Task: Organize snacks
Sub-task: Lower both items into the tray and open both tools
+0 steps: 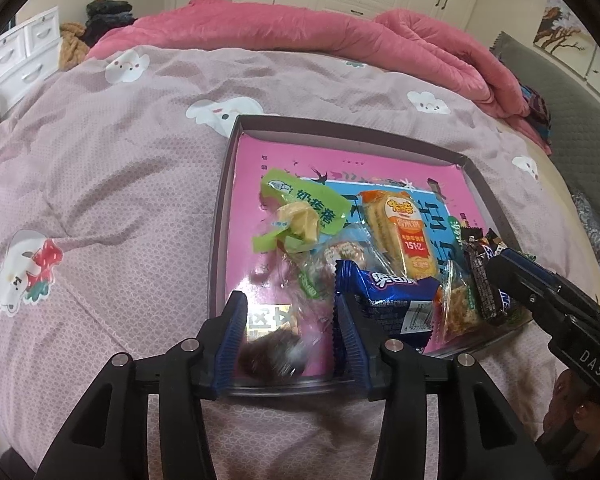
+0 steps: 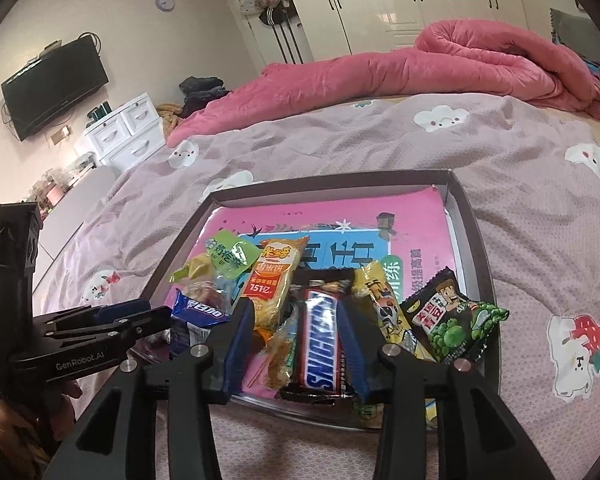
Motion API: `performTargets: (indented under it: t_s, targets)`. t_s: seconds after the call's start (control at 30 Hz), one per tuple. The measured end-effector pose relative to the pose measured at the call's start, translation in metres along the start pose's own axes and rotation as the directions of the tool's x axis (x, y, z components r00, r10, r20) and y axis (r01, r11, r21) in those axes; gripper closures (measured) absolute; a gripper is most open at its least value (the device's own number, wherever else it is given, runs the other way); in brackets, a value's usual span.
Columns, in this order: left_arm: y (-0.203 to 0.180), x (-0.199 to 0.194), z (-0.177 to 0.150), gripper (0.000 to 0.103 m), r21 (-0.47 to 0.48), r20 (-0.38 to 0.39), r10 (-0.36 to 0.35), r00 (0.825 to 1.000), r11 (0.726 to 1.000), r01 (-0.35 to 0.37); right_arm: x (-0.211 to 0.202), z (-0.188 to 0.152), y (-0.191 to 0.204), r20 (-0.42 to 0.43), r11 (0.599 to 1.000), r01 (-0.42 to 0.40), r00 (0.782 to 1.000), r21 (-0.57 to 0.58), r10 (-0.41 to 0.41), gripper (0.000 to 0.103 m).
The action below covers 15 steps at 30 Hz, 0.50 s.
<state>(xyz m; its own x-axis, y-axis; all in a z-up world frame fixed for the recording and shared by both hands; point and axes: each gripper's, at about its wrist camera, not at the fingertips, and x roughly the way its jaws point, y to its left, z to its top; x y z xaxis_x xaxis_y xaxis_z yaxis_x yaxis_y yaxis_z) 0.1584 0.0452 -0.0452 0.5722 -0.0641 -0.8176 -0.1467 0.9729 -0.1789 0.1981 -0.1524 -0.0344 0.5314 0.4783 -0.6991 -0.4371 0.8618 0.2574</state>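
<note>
Right gripper (image 2: 296, 344) astride lengthwise, seemingly loose Snickers bar (image 2: 320, 344)

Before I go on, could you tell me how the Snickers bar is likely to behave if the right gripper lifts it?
The Snickers bar looks solid, so it should stay fairly stiff. Its glossy wrapper may slip against the fingers. It lies partly on other packets in the tray, so lifting could shift those.

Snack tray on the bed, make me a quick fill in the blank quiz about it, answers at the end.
1. The Snickers bar lies between the fingers of the ____ gripper.
2. The tray rests on a ____.
3. The blue Oreo pack lies ____ the tray.

Answers: right; bed; inside
</note>
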Motion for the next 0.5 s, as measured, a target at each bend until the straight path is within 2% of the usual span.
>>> performTargets:
  t_s: [0.5]
  targets:
    - [-0.0041, -0.0093, 0.0014, 0.045, 0.015, 0.019, 0.005, 1.0, 1.0, -0.006, 0.0, -0.0026, 0.0087, -0.012, 0.999, 0.002, 1.0, -0.043, -0.003, 0.06]
